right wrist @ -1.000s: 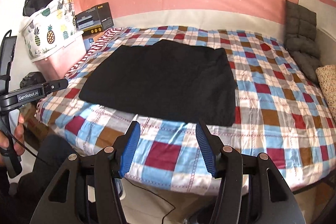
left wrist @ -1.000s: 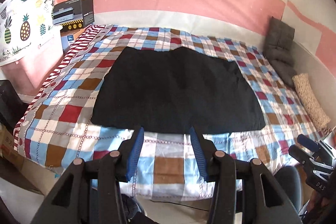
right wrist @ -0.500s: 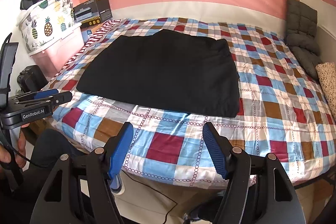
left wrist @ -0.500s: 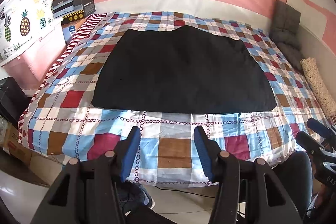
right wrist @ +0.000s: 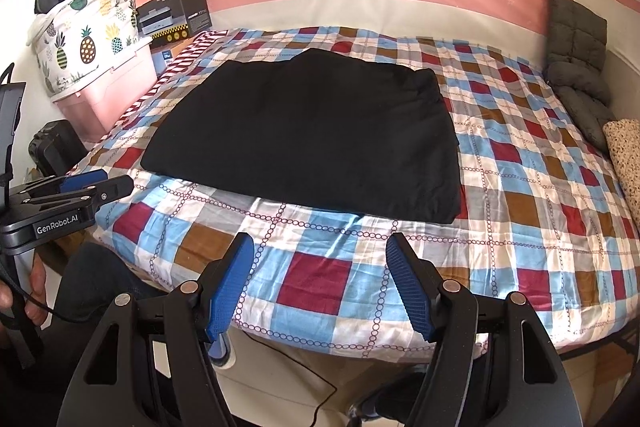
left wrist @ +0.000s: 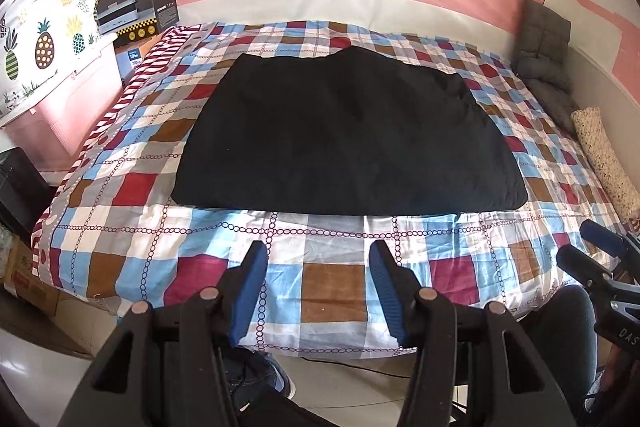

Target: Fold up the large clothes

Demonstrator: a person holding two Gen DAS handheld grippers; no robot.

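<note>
A large black garment [left wrist: 348, 135] lies flat in a folded slab on the checked quilt [left wrist: 332, 287] of a bed; the right wrist view shows the same garment [right wrist: 312, 135] left of the quilt's [right wrist: 520, 187] middle. My left gripper [left wrist: 318, 247] hovers open over the bed's near edge, short of the garment's front hem, with nothing between its blue pads. My right gripper [right wrist: 319, 239] is open too, held over the near edge below the garment's front right corner. Each gripper shows in the other's view: the right one [left wrist: 600, 259], the left one [right wrist: 80, 191].
A pink storage box [right wrist: 108, 103] under a pineapple-print cloth and a black carton [left wrist: 140, 7] stand left of the bed. A grey cushion [right wrist: 576, 47] and a speckled roll [left wrist: 604, 163] lie along the right wall. A person's leg, a shoe [left wrist: 260, 379] and a cable [right wrist: 304, 367] are below the bed edge.
Both grippers' jaws have spread wider. The left gripper has dipped slightly, so more of the bed's near edge and the floor show. The garment has not moved.
</note>
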